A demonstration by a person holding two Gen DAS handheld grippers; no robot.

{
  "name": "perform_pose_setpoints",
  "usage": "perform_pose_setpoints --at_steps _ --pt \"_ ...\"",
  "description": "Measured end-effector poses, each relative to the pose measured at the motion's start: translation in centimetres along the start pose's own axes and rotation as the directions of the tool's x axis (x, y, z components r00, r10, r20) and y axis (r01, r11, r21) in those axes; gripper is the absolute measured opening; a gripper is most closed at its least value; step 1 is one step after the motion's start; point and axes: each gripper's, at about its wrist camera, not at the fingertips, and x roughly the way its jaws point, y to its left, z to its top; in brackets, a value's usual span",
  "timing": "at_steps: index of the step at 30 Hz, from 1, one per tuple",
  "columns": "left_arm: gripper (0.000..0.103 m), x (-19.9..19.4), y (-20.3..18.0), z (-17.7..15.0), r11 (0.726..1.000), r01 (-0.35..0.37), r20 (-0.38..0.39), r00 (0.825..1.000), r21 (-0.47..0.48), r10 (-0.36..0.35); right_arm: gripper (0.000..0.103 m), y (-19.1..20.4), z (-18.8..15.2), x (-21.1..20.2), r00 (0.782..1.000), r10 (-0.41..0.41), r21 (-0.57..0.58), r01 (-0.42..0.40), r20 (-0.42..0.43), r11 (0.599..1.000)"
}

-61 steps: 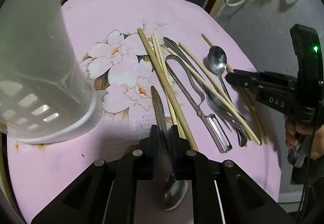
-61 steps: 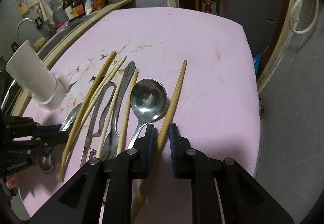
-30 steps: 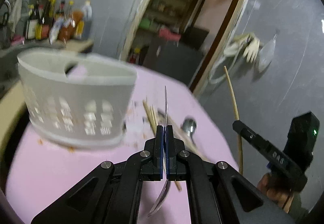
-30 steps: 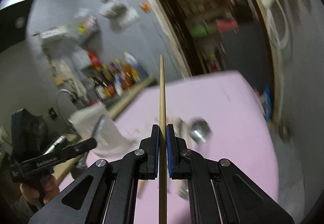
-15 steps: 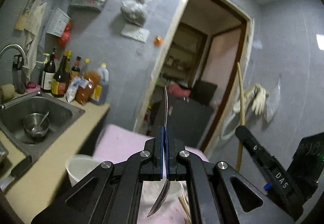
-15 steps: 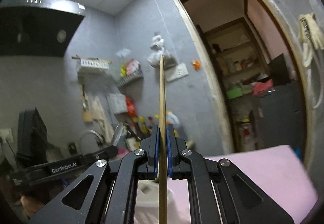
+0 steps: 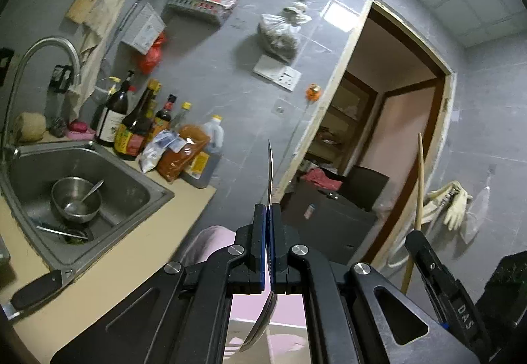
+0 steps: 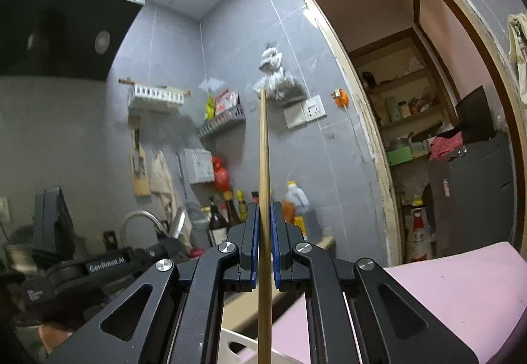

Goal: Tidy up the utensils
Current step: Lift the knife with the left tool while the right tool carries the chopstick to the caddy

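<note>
Steel spoon [image 7: 270, 173] clamped edge-on in left claw [image 7: 270, 225], bowl half hidden, right claw [image 8: 263, 219] pinching chopstick [image 8: 263, 146]

Bottles [image 7: 131, 130] behind sink [image 7: 49, 179], left of doorway [image 7: 378, 140]

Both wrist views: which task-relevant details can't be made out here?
- Left wrist: the spoon shows edge-on; its bowl is hidden behind the left tongs.
- Right wrist: the chopstick is cut off by the bottom edge.
- White holder: only a rim sliver shows below the right tongs.
</note>
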Motion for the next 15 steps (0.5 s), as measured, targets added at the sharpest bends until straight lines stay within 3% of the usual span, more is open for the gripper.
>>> perform_pose_setpoints --at_steps 7,15 --pt "0.0 -0.6 0.0 -2.8 1.0 -0.027 -0.004 1.0 0.004 0.027 0.005 0.3 -2.0 0.1 0.998 -0.053 -0.033 0.052 -0.042 0.998" --pt "0.0 -1.6 -1.0 -5.1 0.992 -0.065 -0.059 0.996 0.104 0.071 0.005 -0.1 -3.0 0.0 0.982 -0.077 -0.057 0.068 -0.17 0.996"
